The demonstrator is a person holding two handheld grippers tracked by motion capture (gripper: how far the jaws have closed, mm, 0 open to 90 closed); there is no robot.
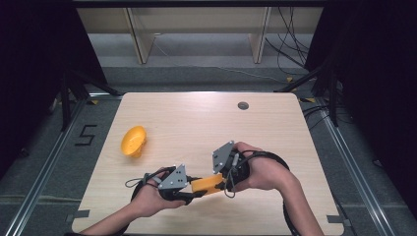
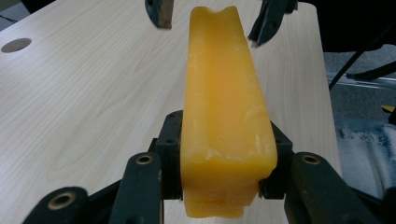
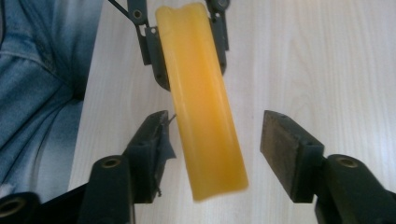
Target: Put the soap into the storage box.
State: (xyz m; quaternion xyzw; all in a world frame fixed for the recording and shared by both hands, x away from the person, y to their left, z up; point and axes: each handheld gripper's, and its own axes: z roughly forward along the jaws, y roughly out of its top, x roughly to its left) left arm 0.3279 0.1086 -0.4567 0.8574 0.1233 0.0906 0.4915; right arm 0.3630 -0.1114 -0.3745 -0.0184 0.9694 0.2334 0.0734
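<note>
Clamping one end of the yellow grooved bar [image 2: 224,116] tight in the left gripper [image 2: 222,158], and holding it out level just above the near part of the table [image 1: 196,118], between the two hands.

Straddling the free end with the right gripper [image 3: 215,140], jaws spread wide and touching neither face of the bar. Sitting off-centre in that gap, judging from the right gripper view: lying much nearer one pad than the other and running at a slight slant to the jaws.

Risking, on closing from here, a one-sided shove: meeting the nearer pad first, swinging the bar sideways and twisting it in the left gripper's clamp. Probably calling for squaring up and centring before squeezing.

Risking a drop as well, by letting go on the left before gripping properly on the right. Hanging by one end alone, and looking smooth and waxy, so likely sliding under a light pinch. Falling onto the wood, or possibly past the near edge towards the denim-clad lap [image 3: 42,84], with the handover taking place close to that edge.

Risking dents or bending too, by squeezing or pulling hard from both ends, if as soft as it looks.

Leaving the yellow bowl-shaped piece [image 1: 134,141] well apart on the left, out of harm's way.
</note>
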